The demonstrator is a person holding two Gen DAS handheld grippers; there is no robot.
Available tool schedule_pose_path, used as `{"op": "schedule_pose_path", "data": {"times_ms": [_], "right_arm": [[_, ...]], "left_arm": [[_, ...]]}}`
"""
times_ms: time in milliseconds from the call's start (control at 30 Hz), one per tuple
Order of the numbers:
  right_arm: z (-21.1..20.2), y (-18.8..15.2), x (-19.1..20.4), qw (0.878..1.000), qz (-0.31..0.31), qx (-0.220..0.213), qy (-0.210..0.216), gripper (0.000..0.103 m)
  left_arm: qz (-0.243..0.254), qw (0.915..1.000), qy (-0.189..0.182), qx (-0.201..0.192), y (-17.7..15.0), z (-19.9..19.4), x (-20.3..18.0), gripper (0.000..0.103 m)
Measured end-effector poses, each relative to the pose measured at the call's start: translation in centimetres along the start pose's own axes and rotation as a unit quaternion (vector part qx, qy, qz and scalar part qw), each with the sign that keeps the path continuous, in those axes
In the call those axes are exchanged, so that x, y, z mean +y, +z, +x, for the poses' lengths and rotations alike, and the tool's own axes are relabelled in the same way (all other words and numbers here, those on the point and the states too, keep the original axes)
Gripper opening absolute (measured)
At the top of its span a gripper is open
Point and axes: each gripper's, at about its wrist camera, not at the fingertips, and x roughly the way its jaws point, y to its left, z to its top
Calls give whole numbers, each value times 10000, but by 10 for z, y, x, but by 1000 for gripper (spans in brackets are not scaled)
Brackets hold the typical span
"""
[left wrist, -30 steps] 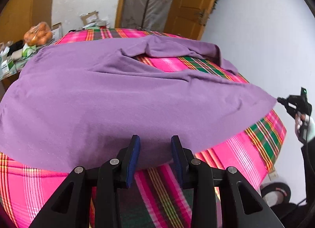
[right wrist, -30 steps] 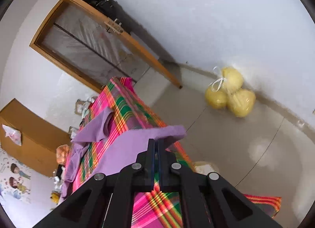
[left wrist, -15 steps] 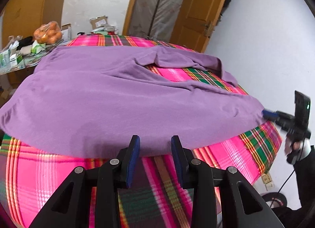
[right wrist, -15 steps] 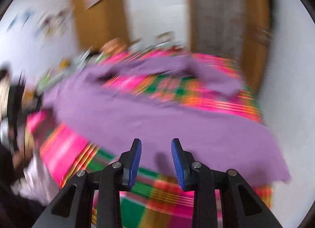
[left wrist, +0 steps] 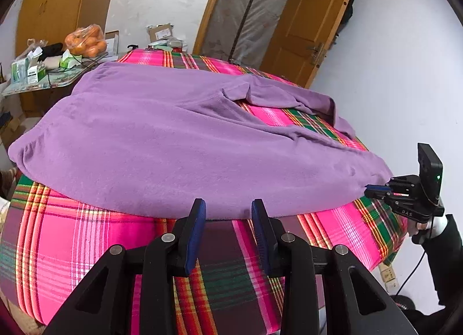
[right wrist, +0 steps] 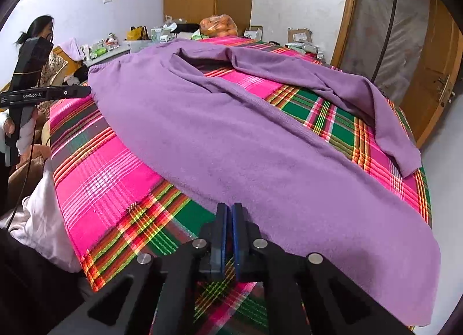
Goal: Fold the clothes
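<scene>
My right claw (right wrist: 228, 220) is pinched shut at the sweater's (right wrist: 231, 144) near hem, grip unclear; my left claw (left wrist: 227, 220) gapes empty. The sweater sprawls across the bed (right wrist: 95, 167). One-sided pulling could skew it.

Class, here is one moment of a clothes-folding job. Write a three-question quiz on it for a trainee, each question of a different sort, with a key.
1. True or false: the left tool is clamped on the purple garment.
2. What shows in the gap between the garment's sleeve and its body? A bare wood; B plaid cover; C white sheet.
3. Fill in: the right tool, at the garment's near edge, has its jaws ____.

Key: 1 false, its jaws stand open at the hem; 2 B; 3 shut.
</scene>
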Motion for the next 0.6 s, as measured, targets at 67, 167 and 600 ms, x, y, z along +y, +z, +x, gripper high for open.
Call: {"op": "schedule_pose_path", "data": {"times_ms": [67, 167, 600], "right_arm": [[-7, 1, 5, 10000, -37, 10, 53, 3], [-25, -4, 10, 9997, -17, -57, 251, 2], [-23, 18, 28, 9950, 302, -707, 640, 9]], "left_arm": [[0, 10000, 20, -49, 1, -4, 1, 34], [-31, 9999, 45, -137, 3, -9, 4, 34], [-274, 9994, 84, -187, 16, 6, 9, 34]]}}
